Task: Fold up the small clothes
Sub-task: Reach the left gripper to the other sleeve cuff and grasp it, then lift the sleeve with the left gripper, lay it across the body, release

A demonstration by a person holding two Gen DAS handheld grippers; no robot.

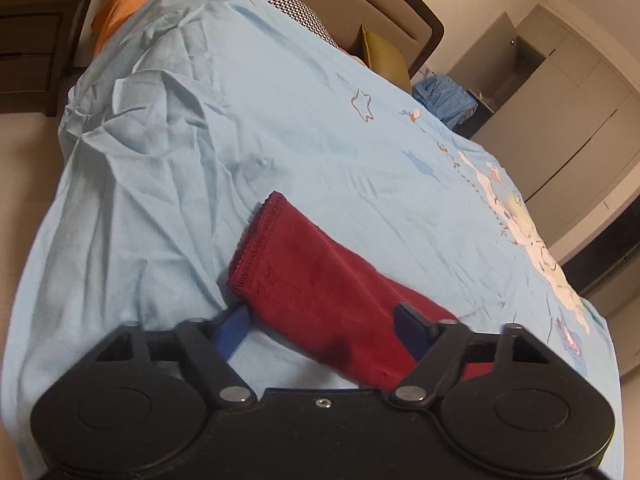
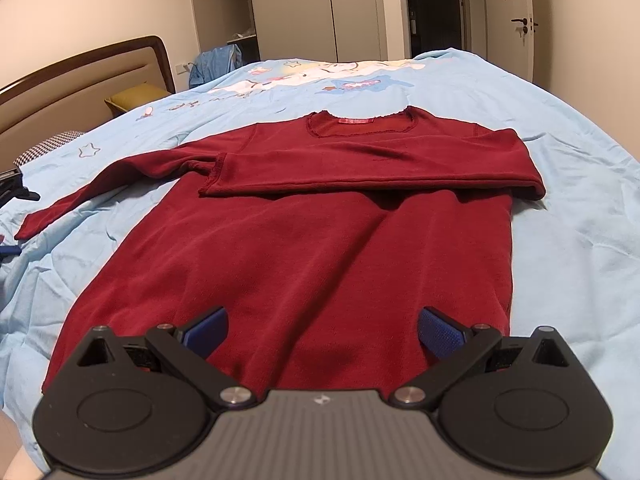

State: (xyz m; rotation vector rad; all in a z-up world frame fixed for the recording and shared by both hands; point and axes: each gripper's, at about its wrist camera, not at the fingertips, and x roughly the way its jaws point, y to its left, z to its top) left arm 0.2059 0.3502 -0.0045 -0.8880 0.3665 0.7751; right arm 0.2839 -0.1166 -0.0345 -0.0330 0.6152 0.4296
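A dark red long-sleeved shirt (image 2: pixel 320 240) lies flat on the light blue bedsheet (image 2: pixel 560 200), neck away from me. One sleeve (image 2: pixel 360 172) is folded across the chest; the other sleeve (image 2: pixel 80 196) stretches out to the left. In the left wrist view that sleeve's cuff end (image 1: pixel 304 268) lies between the blue fingers of my left gripper (image 1: pixel 323 328). The jaws stand apart, one finger (image 1: pixel 234 330) beside the cloth's edge and the other over it, with no clear squeeze. My right gripper (image 2: pixel 324 332) hangs wide open just above the shirt's hem, holding nothing.
The bed's brown headboard (image 2: pixel 80 68) and pillows (image 1: pixel 288 4) are at one end. A dark nightstand (image 1: pixel 32 40) stands beside the bed. Grey wardrobes (image 2: pixel 304 8) and a door (image 2: pixel 512 20) lie beyond the far side. The sheet (image 1: pixel 160 140) is wrinkled near the sleeve.
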